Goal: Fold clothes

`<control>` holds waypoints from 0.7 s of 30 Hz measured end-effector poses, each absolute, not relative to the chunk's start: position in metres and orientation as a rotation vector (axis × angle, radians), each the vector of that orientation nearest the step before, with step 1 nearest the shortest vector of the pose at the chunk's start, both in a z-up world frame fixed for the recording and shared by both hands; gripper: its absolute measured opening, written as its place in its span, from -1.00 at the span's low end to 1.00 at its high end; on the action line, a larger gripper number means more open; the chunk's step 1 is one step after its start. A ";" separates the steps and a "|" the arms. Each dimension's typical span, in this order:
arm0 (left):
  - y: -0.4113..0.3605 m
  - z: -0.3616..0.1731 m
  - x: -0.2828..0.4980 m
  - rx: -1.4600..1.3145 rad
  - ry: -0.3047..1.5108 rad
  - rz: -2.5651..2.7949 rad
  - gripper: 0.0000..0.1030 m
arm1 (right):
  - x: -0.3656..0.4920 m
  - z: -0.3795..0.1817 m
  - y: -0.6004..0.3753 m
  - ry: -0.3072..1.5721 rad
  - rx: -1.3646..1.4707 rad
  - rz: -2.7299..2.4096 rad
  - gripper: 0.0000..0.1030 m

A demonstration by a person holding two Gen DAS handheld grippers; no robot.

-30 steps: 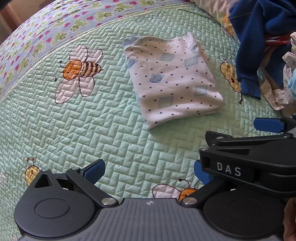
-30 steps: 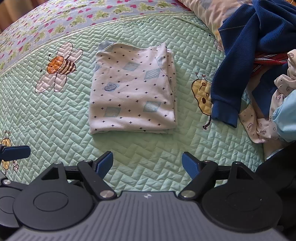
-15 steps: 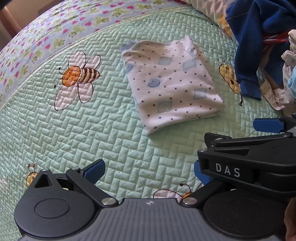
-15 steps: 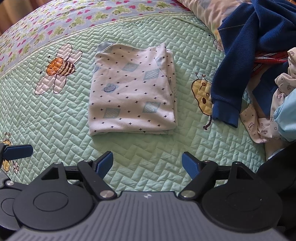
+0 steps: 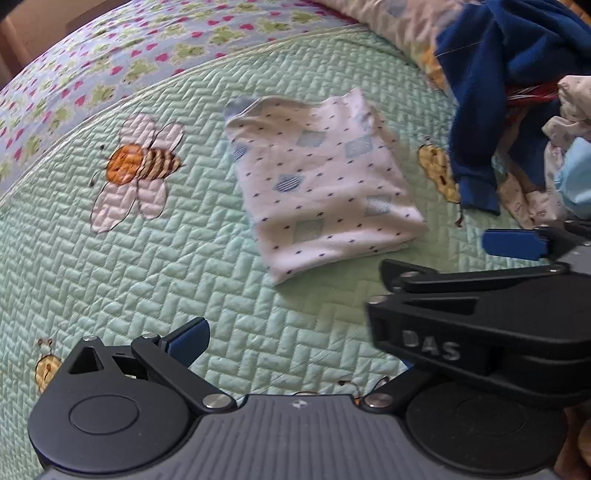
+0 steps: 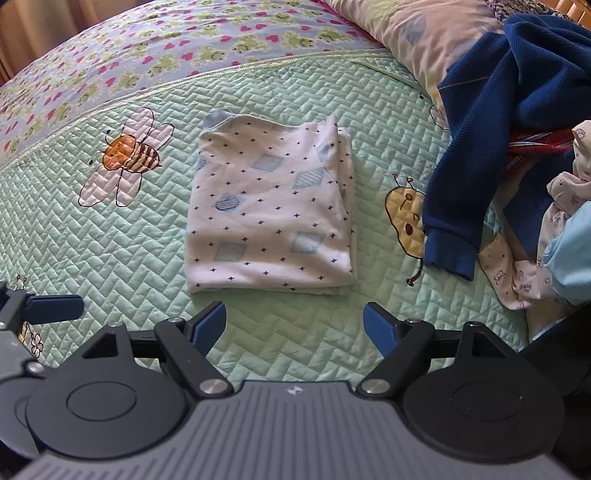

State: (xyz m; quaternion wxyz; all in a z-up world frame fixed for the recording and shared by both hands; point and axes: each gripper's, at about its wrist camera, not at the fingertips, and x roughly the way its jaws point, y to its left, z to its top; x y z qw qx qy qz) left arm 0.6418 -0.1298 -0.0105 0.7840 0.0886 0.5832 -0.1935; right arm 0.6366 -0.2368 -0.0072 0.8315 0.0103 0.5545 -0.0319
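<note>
A folded white garment (image 6: 269,218) with small dark stars and blue patches lies flat on the green quilted bedspread (image 6: 110,258). My right gripper (image 6: 295,326) hovers just in front of the garment's near edge, open, with nothing between its blue pads. In the left wrist view the same garment (image 5: 321,188) lies ahead. My left gripper (image 5: 295,345) is open and empty over bare quilt, its right finger mostly hidden behind the right gripper's black body (image 5: 480,325). The left gripper's blue fingertip (image 6: 55,308) shows at the right view's left edge.
A heap of unfolded clothes lies at the right: a navy sweater (image 6: 498,129), a white printed baby garment (image 6: 517,273) and a light blue piece (image 6: 572,254). A pillow (image 6: 406,33) lies behind them. An embroidered bee (image 6: 129,155) marks the quilt left of the garment.
The left wrist view has tipped a little, so the folded garment sits lower and further left in it. Both grippers stay open and in place.
</note>
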 end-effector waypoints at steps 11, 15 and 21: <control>-0.134 -0.011 0.643 0.154 1.264 -0.381 0.99 | 0.633 0.044 -0.275 0.787 0.421 -0.092 0.59; -0.131 -0.009 0.643 0.095 1.271 -0.382 0.98 | 0.635 0.045 -0.269 0.778 0.463 -0.069 0.59; -0.135 -0.007 0.640 0.131 1.234 -0.406 0.99 | 0.633 0.035 -0.273 0.809 0.486 -0.074 0.59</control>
